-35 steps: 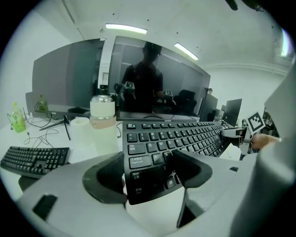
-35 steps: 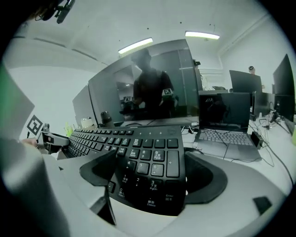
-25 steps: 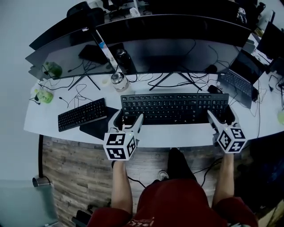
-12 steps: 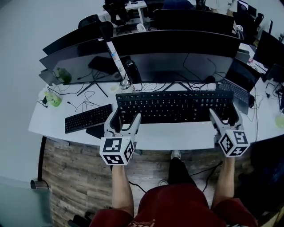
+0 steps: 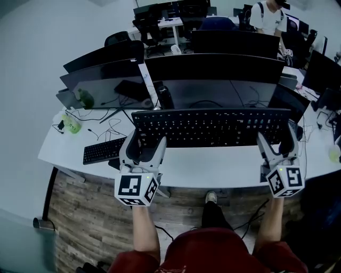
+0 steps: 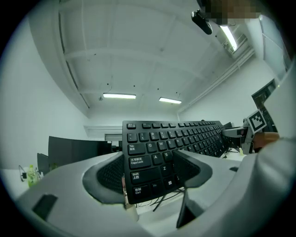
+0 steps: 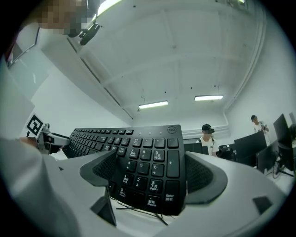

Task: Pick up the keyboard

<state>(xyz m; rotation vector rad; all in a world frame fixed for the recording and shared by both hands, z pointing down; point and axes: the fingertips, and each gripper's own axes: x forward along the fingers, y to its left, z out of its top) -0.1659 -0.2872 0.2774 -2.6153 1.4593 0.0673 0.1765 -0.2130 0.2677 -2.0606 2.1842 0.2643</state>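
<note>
A long black keyboard (image 5: 210,127) hangs in the air above the white desk (image 5: 213,169), tilted with its keys facing me. My left gripper (image 5: 145,143) is shut on its left end, and the left gripper view shows the keyboard (image 6: 157,152) wedged between the left gripper's (image 6: 148,172) dark pads. My right gripper (image 5: 279,143) is shut on the number-pad end. In the right gripper view the keyboard (image 7: 148,159) fills the gap of the right gripper (image 7: 150,173).
A smaller black keyboard (image 5: 104,150) lies on the desk at the left, by cables and a green bottle (image 5: 72,125). Dark monitors (image 5: 213,69) line the back. A laptop (image 5: 287,101) stands at the right. A person (image 5: 272,16) stands far behind.
Both grippers have risen together with the keyboard, which has come off the desk and tipped up toward me. The small keyboard has stayed put.
</note>
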